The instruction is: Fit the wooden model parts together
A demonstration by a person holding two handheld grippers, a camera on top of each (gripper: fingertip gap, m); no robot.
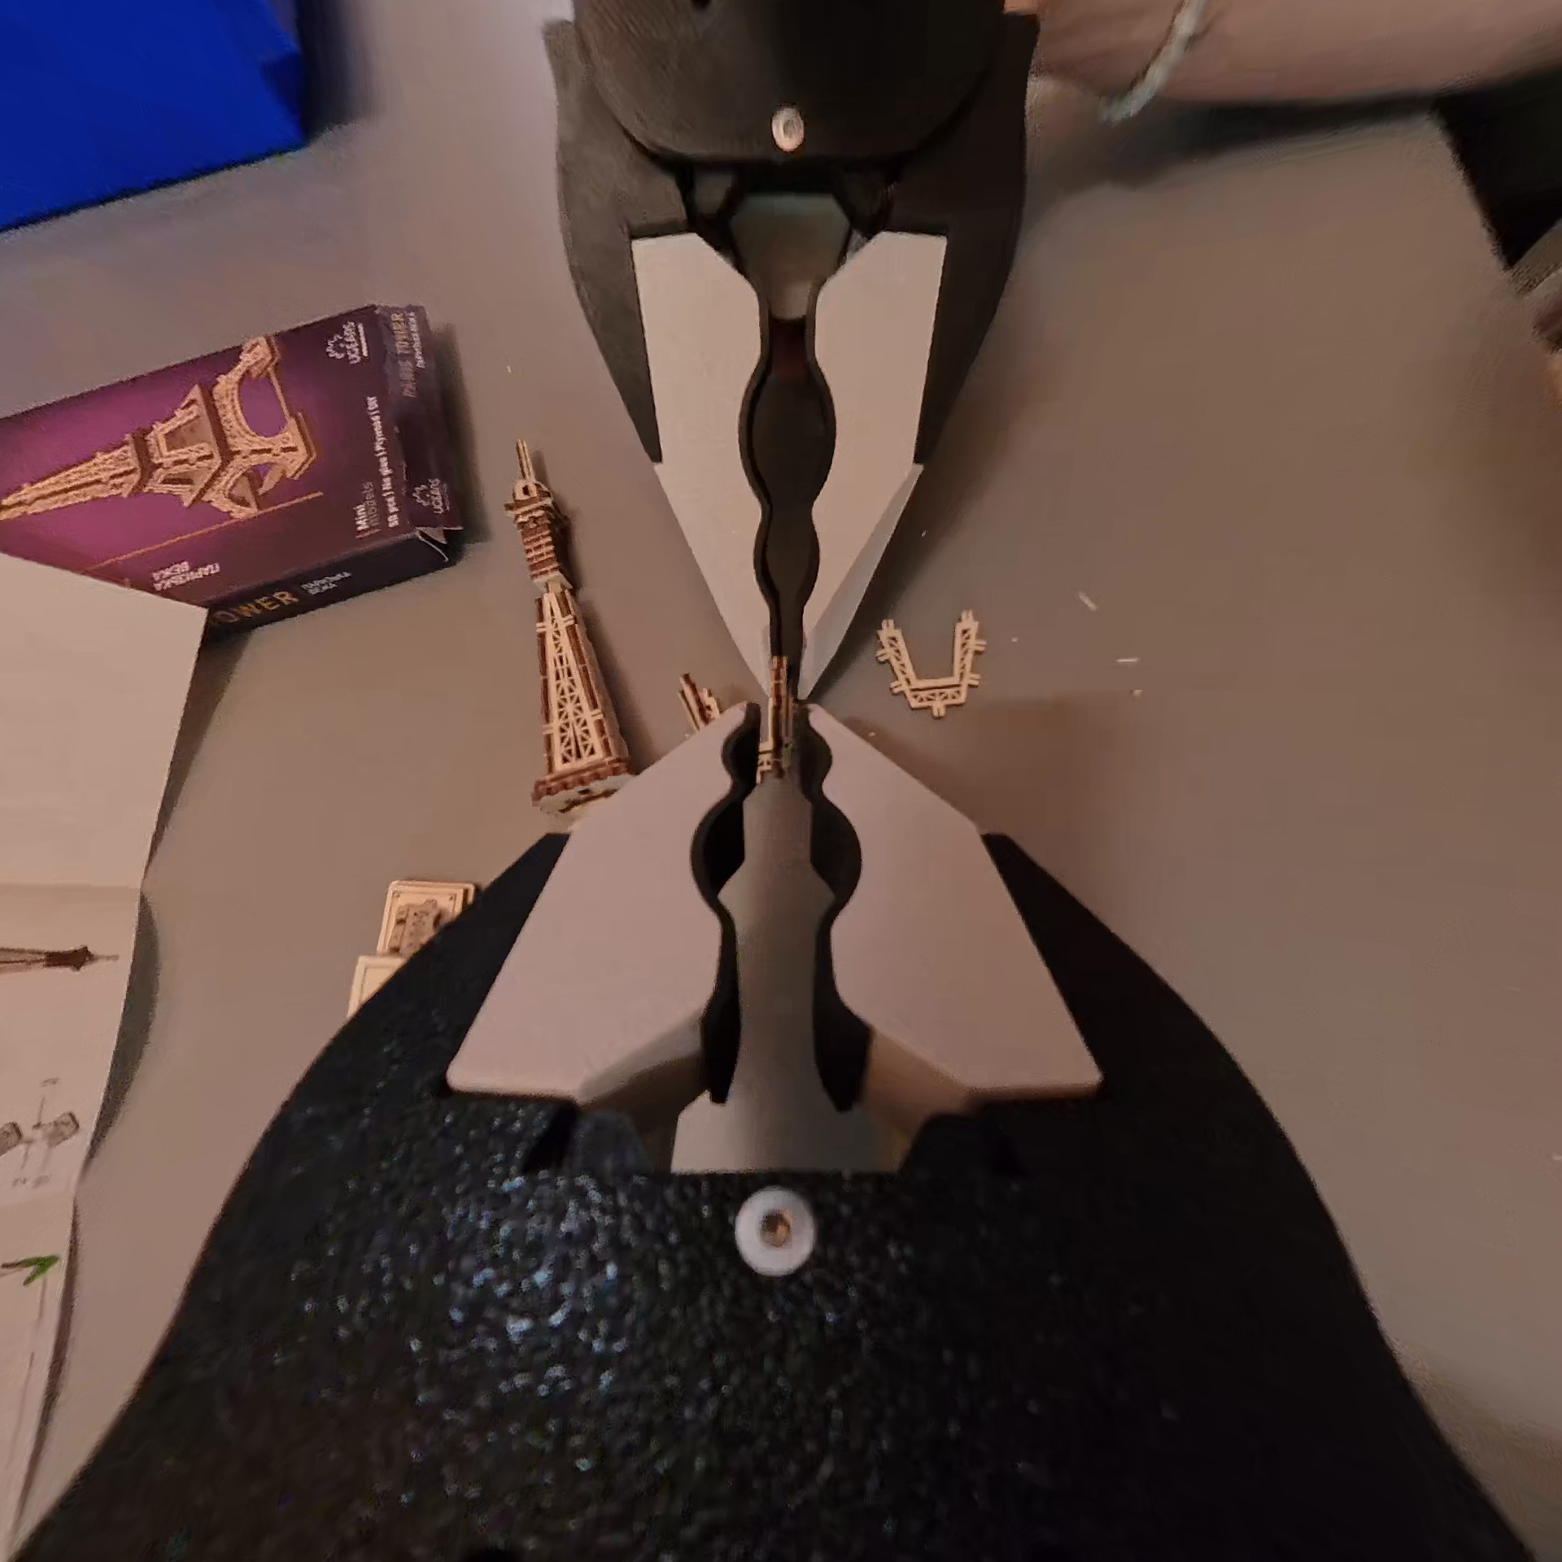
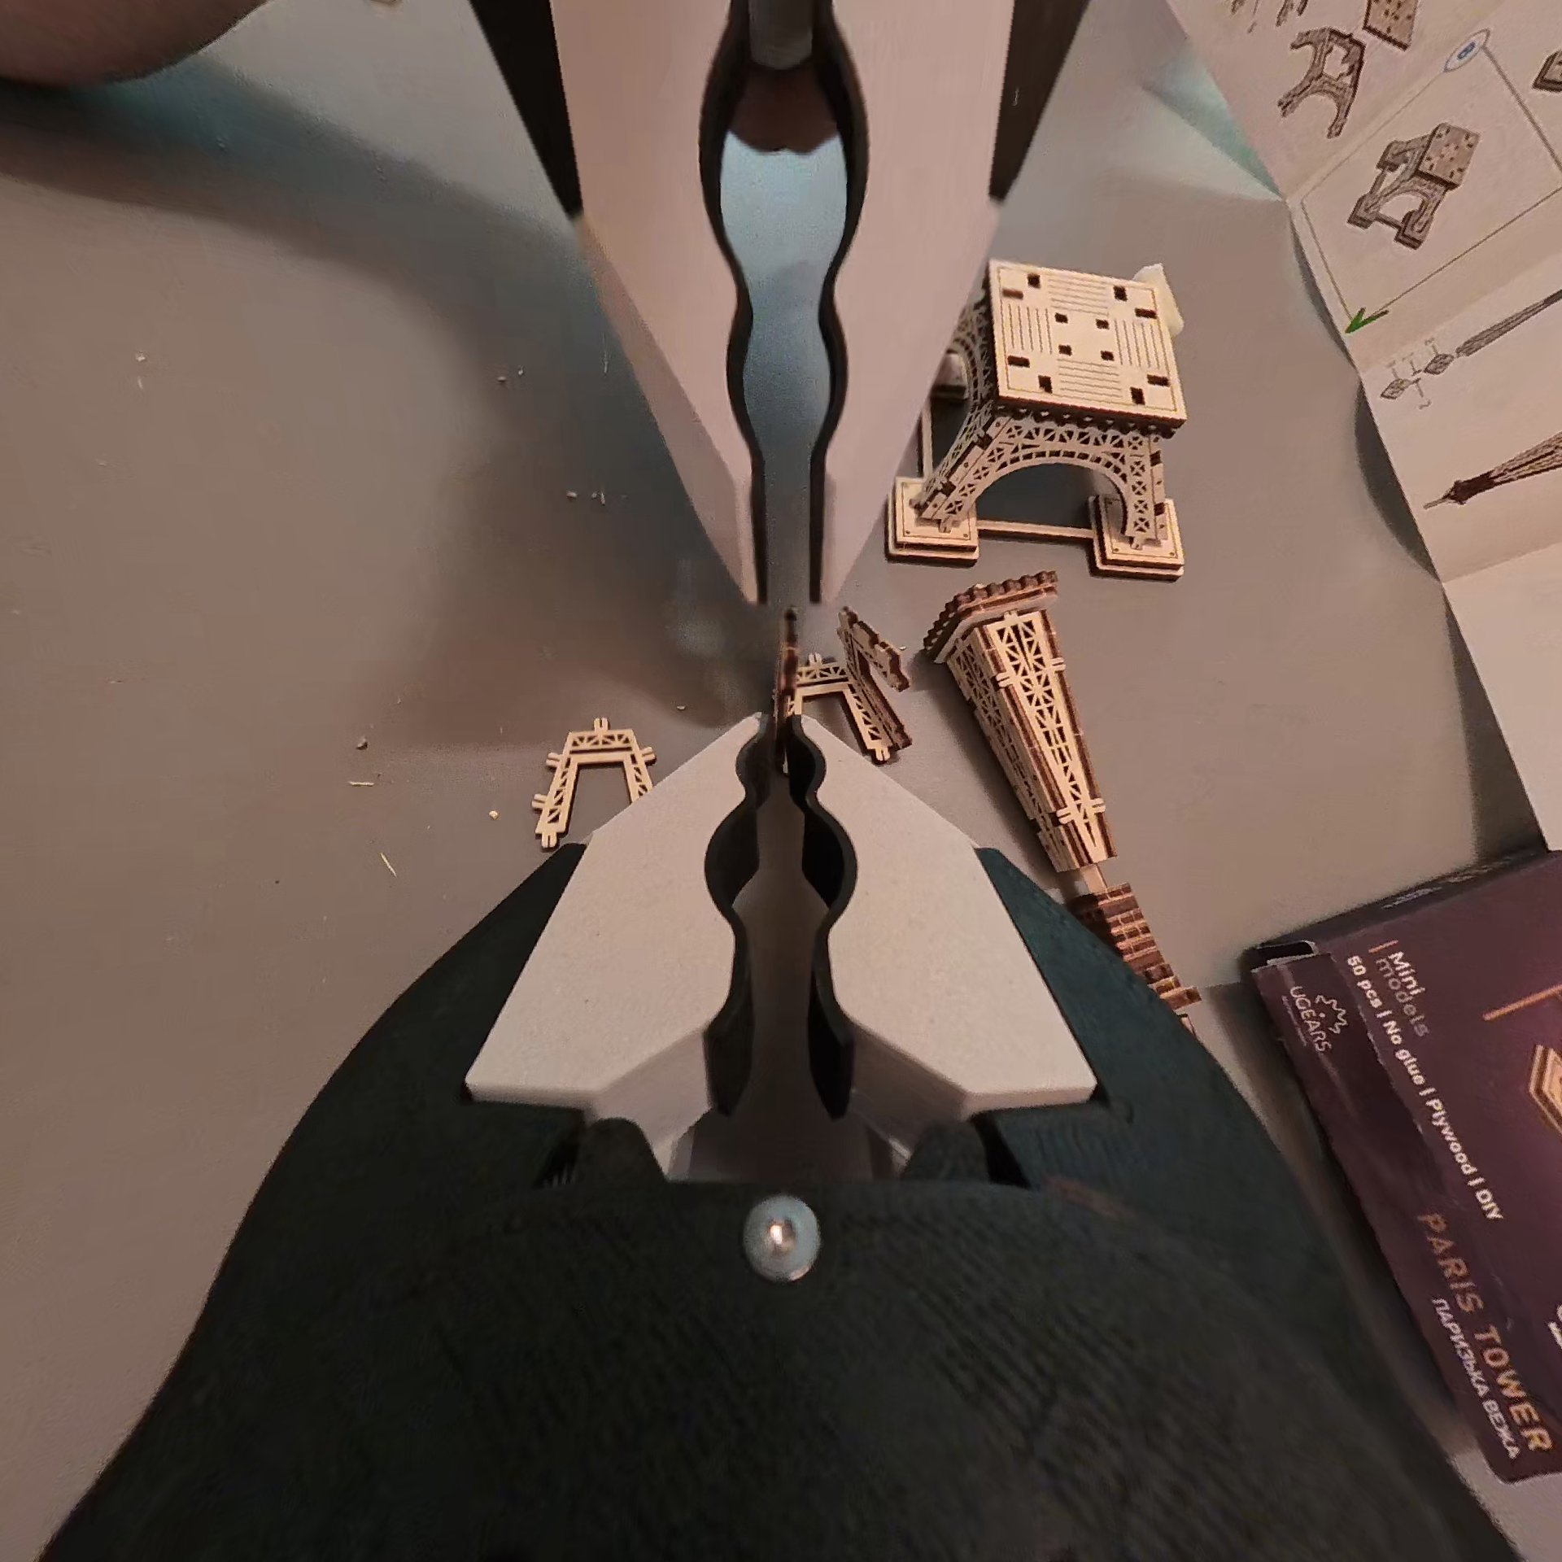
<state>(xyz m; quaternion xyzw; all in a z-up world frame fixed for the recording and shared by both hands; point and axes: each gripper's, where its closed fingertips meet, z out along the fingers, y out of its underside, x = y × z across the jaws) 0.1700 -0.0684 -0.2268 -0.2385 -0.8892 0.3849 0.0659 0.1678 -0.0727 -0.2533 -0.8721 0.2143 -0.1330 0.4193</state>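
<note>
we list a grey tabletop [image 2: 253, 507] carrying a laser-cut wooden tower kit in pieces. item one, the left gripper [image 1: 782, 734], black body with pale grey wedge fingers [image 1: 676, 811]: we see its tips drawn close on a small pale wooden lattice part [image 1: 776, 744] held on edge. item two, the right gripper [image 2: 782, 734], same build: its fingers [image 2: 676, 811] are likewise nearly together and pinch a thin wooden lattice piece [image 2: 784, 676] that stands upright between the tips. the two grippers face each other tip to tip, and in the left wrist view the two held pieces meet at that point; we cannot tell whether they are already joined. item three, a flat u-shaped wooden lattice frame [image 2: 592, 782], lying on the table just beside the gripper tips. item four, a small partly assembled lattice arch section [image 2: 862, 685], beside the tips on the other side. item five, a tapered wooden tower spire section [image 1: 562, 668], lying on its side near the grippers. item six, a four-legged arched wooden tower base with a slotted square top [image 2: 1056, 423], standing upright beyond the spire in the right wrist view. item seven, a purple cardboard kit box [image 1: 228, 456], flat on the table. item eight, a white folded instruction sheet [image 2: 1437, 253] at the table edge. item nine, a blue object [image 1: 127, 93], far corner, blurred.
</note>
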